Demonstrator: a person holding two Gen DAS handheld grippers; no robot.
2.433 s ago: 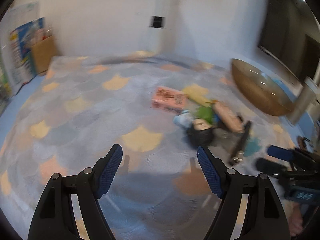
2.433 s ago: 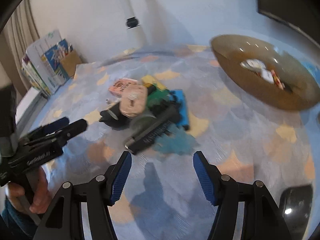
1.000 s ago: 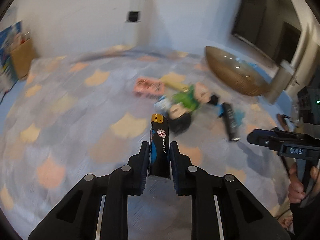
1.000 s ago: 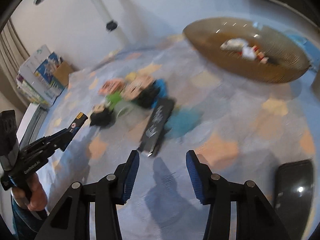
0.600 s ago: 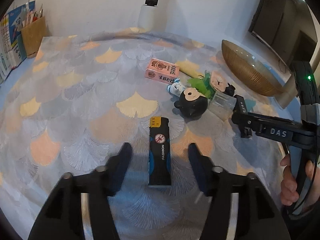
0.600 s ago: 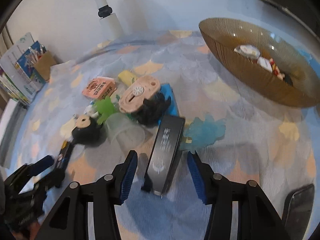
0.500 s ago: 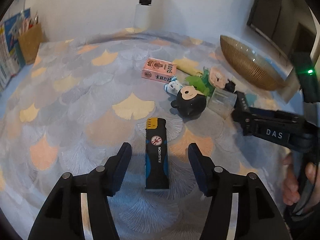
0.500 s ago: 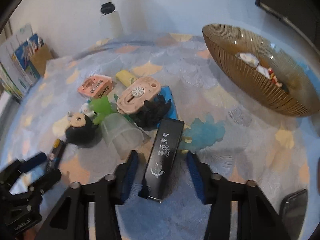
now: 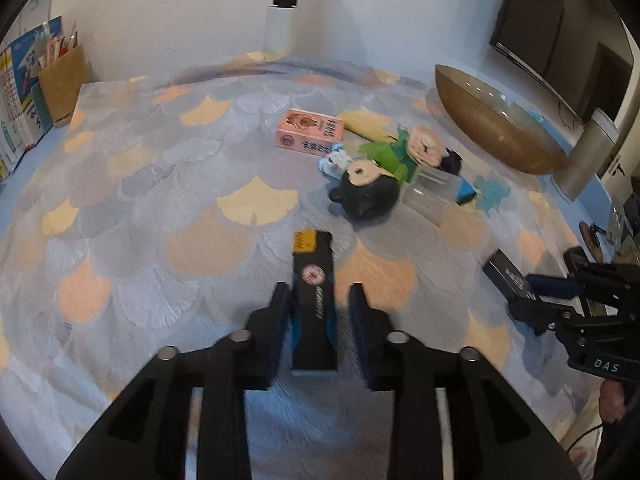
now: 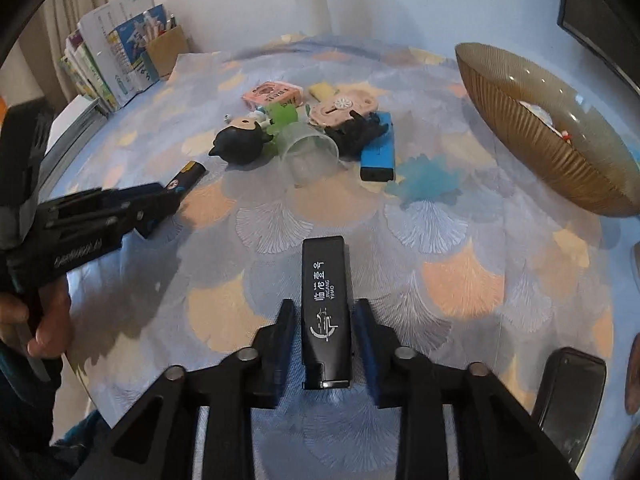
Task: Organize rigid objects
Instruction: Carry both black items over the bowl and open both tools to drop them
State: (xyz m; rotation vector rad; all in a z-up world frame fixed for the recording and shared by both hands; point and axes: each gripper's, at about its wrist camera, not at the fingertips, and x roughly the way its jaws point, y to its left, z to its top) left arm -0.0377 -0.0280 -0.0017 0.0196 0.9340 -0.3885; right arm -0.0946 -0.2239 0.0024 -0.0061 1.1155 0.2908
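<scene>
A black lighter (image 9: 314, 292) with a yellow top lies flat on the patterned tablecloth, between the fingers of my left gripper (image 9: 318, 296). Its jaws are closing around the lighter, and a thin gap still shows beside the right pad. In the right wrist view the same lighter (image 10: 188, 176) pokes out past the left gripper (image 10: 160, 200), which a hand holds. My right gripper (image 10: 324, 308) is shut on a long black box (image 10: 326, 280) with white lettering, well clear of the pile. From the left wrist, that box (image 9: 502, 274) juts from the right gripper (image 9: 536, 284).
A pile sits mid-table: a pink carton (image 9: 308, 134), a black round figure (image 9: 368, 192), a tipped clear cup (image 10: 308, 152) and a blue lighter (image 10: 378, 156). A ribbed brown bowl (image 10: 540, 128) stands at the right. Books and a pen holder (image 10: 120, 56) fill the back left; a dark phone (image 10: 568, 392) lies near right.
The left gripper laid the lighter on the cloth, opened wide, and has now narrowed around it again. The right gripper closed on the black box and drew it away from the pile.
</scene>
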